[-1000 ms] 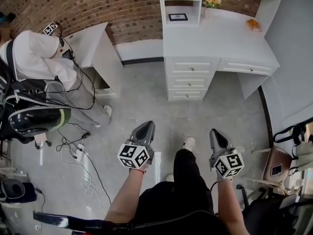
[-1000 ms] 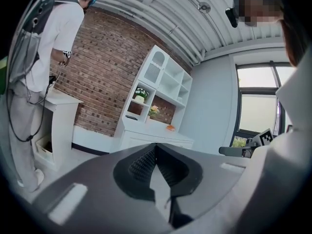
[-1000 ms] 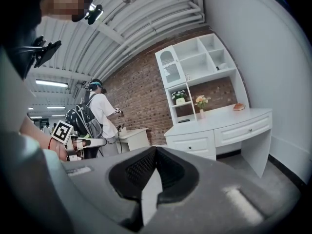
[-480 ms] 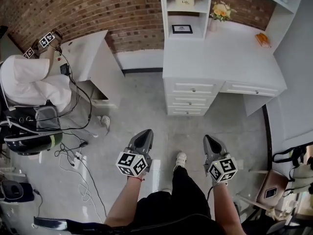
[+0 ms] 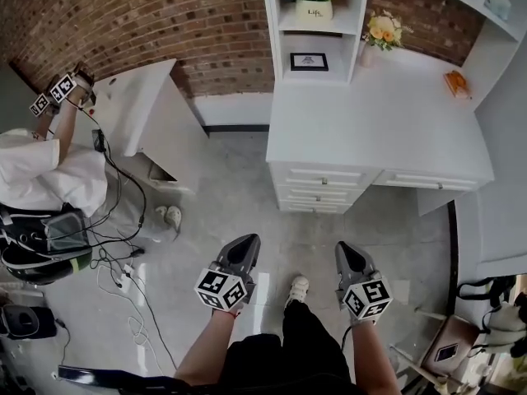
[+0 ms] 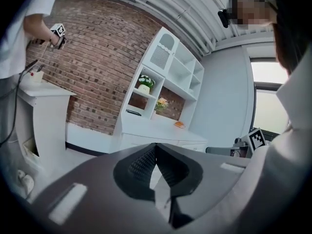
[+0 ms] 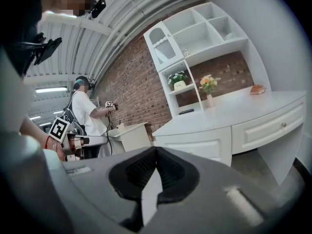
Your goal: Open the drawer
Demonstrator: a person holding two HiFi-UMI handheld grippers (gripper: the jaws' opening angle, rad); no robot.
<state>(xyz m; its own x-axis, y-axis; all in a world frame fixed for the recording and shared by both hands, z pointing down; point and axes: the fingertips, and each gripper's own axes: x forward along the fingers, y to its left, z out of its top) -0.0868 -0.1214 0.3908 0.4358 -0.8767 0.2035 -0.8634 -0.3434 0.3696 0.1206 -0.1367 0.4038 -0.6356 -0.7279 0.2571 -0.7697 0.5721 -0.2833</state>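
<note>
Head view: the left gripper and the right gripper are held side by side in front of the person's body. Each is carried on a bare forearm stretched forward, the left forearm and the right forearm. Both grippers point toward the white desk with a shelf unit and tilt slightly below level. The square-marker cube sits at the hand end of each gripper. One white shoe shows on the grey floor between the two grippers.

Left gripper view: the jaws of the left gripper are together, ribbed pads meeting at the tip, with nothing between them. Right gripper view: the jaws of the right gripper are likewise together and hold nothing.

The white drawer stack of three knobbed fronts sits under the desk surface, toward its left end as the head view shows it, facing the grippers. A wide white single drawer sits to the right of the stack. All fronts lie flush with the desk. Both grippers are well apart from the desk, with grey floor between.

A second person in a white top is to the left of the desk, beside a smaller white table.
</note>
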